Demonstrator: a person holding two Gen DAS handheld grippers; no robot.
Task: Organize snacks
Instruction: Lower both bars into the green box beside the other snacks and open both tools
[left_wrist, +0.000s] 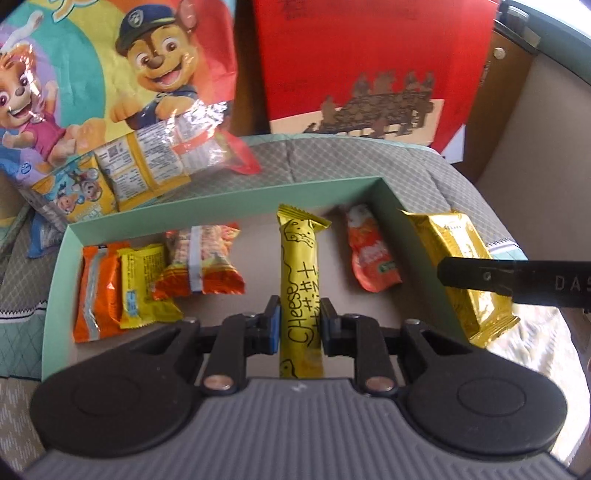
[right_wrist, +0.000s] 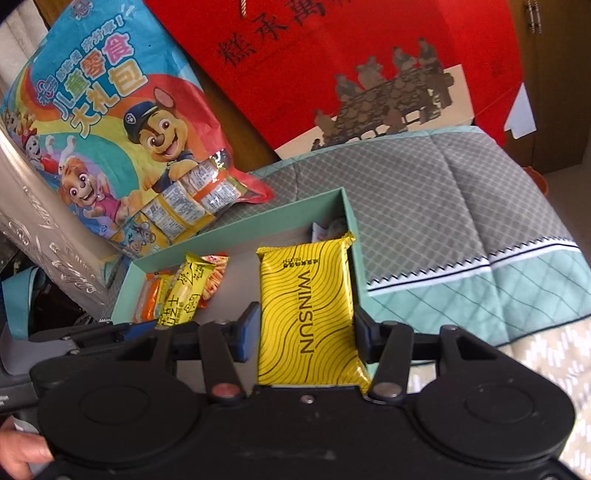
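A mint-green box lies on a quilted cushion. My left gripper is shut on a long yellow Cheese stick, held over the box floor. My right gripper is shut on a flat yellow WINSUN packet, held over the box's right part; the same packet shows by the box's right wall in the left wrist view, with a right finger on it. In the box lie an orange packet, a small yellow packet, an orange-clear packet and a red-orange packet.
A cartoon-dog snack bag with several small packets spilling from it leans behind the box on the left. A red paper gift bag stands behind. The grey-and-mint quilt extends to the right. A hand shows at bottom left.
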